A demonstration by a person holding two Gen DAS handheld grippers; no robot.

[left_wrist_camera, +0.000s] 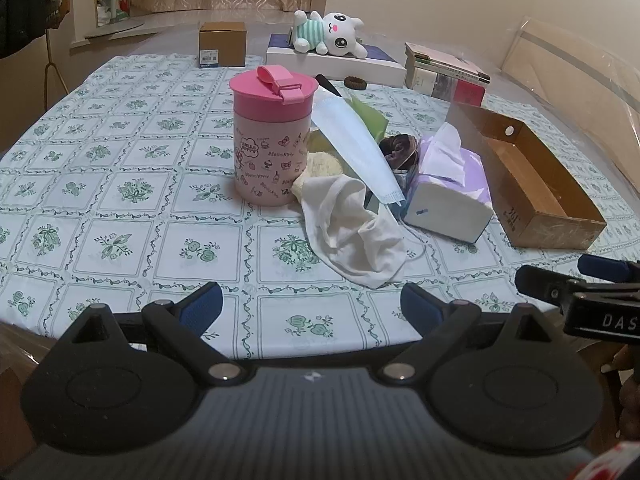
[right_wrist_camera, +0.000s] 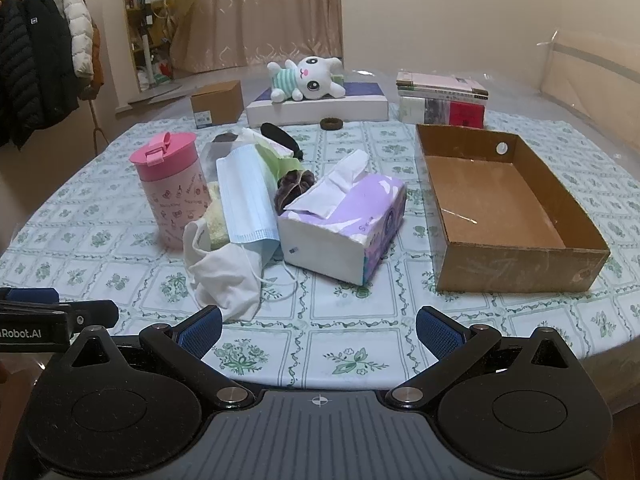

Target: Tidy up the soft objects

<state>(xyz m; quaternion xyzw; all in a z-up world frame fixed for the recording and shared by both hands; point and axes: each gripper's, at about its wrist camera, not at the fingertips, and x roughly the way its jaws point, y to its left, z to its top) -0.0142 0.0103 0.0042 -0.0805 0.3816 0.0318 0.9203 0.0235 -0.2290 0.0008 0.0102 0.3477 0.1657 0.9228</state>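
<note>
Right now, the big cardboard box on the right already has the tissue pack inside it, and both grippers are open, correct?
Not quite. The cardboard box is empty; the tissue pack lies on the tablecloth beside it, as the right wrist view shows. Both the left gripper and right gripper are open.
</note>
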